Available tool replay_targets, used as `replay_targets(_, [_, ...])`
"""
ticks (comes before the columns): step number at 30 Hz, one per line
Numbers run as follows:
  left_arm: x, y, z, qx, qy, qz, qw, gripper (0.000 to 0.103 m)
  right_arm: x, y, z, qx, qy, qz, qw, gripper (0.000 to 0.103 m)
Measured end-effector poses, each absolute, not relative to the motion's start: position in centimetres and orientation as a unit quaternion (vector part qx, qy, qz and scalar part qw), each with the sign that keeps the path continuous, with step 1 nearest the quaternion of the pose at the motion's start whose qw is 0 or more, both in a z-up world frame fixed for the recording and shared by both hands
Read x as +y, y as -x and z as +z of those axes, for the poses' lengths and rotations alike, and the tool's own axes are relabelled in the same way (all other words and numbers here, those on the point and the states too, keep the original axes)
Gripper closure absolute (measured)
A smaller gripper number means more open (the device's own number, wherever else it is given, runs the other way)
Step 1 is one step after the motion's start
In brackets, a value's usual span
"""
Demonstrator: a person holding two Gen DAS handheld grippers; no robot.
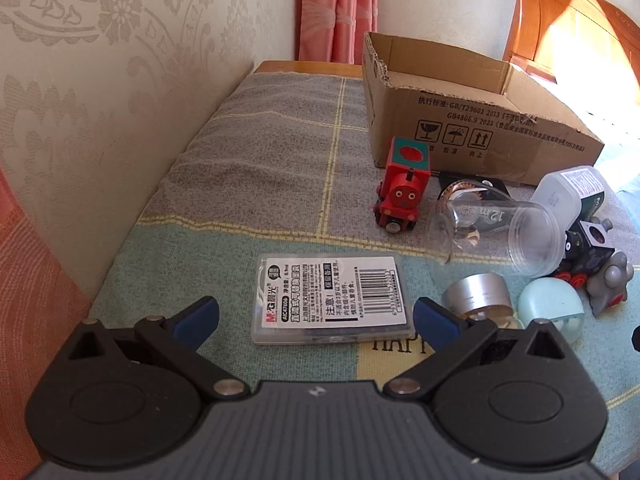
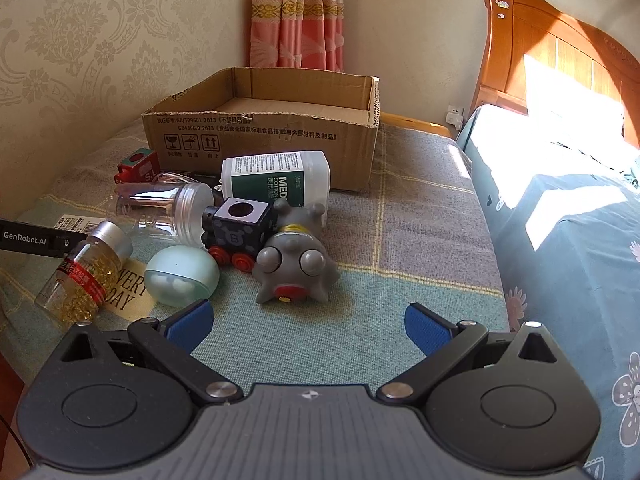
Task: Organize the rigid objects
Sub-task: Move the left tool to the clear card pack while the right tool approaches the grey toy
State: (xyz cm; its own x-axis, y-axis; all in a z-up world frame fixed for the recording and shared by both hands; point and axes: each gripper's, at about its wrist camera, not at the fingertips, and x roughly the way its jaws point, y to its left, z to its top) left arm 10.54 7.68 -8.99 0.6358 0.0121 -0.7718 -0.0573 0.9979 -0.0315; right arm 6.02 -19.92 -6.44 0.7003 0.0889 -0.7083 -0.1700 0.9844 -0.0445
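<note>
My left gripper [image 1: 316,318] is open, its blue pads on either side of a flat clear plastic case [image 1: 332,298] with a barcode label, lying on the cloth. Beyond stand a red toy train [image 1: 404,184] and an open cardboard box [image 1: 480,128]. My right gripper [image 2: 310,326] is open with nothing between its fingers, just in front of a grey rubber toy [image 2: 296,268]. Around that toy lie a black toy train [image 2: 240,228], a mint round case [image 2: 182,276], a capsule bottle [image 2: 88,272], a clear jar [image 2: 168,212] and a white cotton-swab tub [image 2: 276,178].
A checked cloth [image 2: 400,240] covers the table, which stands against a patterned wall [image 1: 100,100] on the left. A bed [image 2: 568,208] with a wooden headboard runs along the right. Pink curtains [image 2: 298,12] hang behind. The left gripper's black body [image 2: 32,238] shows at left in the right wrist view.
</note>
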Motion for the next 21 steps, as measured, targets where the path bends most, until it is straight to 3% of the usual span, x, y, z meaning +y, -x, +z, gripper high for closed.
replay_targets(21, [8.1,-12.2,-9.9,0.425,0.041,0.021,0.904,0.0,-19.9,-11.0,-10.8,0.385,0.059,0.082,0.917,0.0])
